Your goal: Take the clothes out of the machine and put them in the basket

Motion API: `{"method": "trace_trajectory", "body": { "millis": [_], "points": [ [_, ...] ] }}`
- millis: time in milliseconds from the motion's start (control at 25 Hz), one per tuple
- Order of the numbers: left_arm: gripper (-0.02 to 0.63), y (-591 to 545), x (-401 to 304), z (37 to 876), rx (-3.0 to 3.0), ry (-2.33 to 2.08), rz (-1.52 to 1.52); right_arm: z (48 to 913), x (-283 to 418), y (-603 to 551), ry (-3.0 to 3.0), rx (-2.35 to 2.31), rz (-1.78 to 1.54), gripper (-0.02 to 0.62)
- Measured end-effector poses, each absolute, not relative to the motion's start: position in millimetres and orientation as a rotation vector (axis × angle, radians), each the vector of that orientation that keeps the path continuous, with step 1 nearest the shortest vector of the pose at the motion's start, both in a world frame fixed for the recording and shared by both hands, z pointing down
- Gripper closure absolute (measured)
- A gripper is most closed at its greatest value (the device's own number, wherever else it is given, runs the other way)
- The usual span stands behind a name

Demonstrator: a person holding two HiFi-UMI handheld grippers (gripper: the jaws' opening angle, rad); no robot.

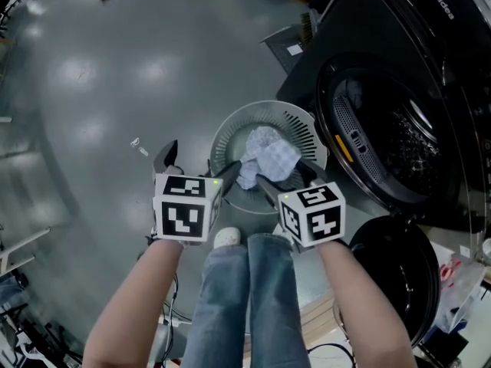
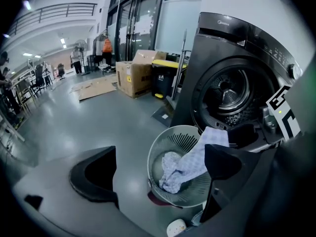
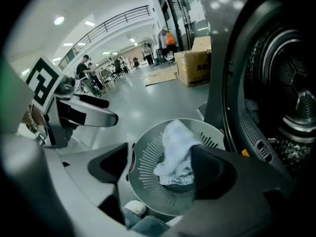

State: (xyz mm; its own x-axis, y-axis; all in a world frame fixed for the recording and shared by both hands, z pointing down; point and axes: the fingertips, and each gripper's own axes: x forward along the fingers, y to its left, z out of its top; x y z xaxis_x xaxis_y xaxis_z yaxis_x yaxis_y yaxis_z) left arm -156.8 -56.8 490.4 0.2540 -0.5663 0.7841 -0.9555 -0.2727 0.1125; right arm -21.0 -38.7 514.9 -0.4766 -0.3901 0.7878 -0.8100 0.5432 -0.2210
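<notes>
**Loose end of the cloth may come back out**

Both tongs are spread. The left gripper [image 2: 160,164] has its jaws apart with nothing in them. The right gripper [image 3: 160,157] has its jaws apart too, pads off the pale cloth [image 1: 265,158].

The cloth lies in the basket [image 1: 230,129] at the middle of the head view, with one end riding up toward the rim on the machine [image 1: 383,60] side. We judge that end the risk: if it catches on a right jaw as we pull away, it could be dragged onto the floor or tip the light basket.

The open door [image 1: 399,274] at lower right sits just beside the right gripper, so a swing toward the drum [image 1: 406,140] could knock it. Our own legs [image 1: 245,297] crowd the basket's lower edge. The boxes [image 2: 138,73] at upper middle and a scrap [image 1: 139,147] left of the basket are well apart and block nothing. A pale patch at the drum's mouth may be another garment; we cannot tell.
</notes>
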Motion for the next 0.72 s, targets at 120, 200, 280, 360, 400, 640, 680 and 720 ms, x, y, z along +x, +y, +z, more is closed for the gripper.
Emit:
{"method": "trace_trajectory", "body": {
  "millis": [120,200,280,360,400,640,680,720],
  "points": [
    [0.044,-55.2,-154.2,494.7,1.942,-1.364,0.853,523.4,-18.4,-40.1,-2.068,1.015,0.836,0.164],
    [0.044,-54.5,-152.5,496.8,1.944,-1.353,0.862,527.9,-17.1,-39.2,-2.058,1.017,0.833,0.16],
    [0.044,-55.2,-150.6,499.6,1.949,-1.347,0.864,532.7,-16.1,-38.0,-2.054,1.007,0.829,0.16],
    [0.044,-55.0,-147.9,504.7,1.952,-1.34,0.867,537.8,-13.5,-35.6,-2.051,1.001,0.832,0.16],
    [0.044,-54.3,-146.2,507.9,1.952,-1.336,0.869,540.3,-11.4,-33.9,-2.049,1.001,0.838,0.16],
    [0.044,-61.6,-132.1,531.7,1.969,-1.315,0.88,559.9,2.8,-38.2,-2.056,1.021,0.811,0.16],
    [0.044,-63.2,-127.2,535.6,1.977,-1.309,0.88,563.7,6.9,-40.4,-2.057,1.029,0.798,0.16],
    [0.044,-64.2,-121.9,539.6,1.985,-1.302,0.881,567.6,11.5,-42.6,-2.056,1.039,0.788,0.16]
  ]
}}
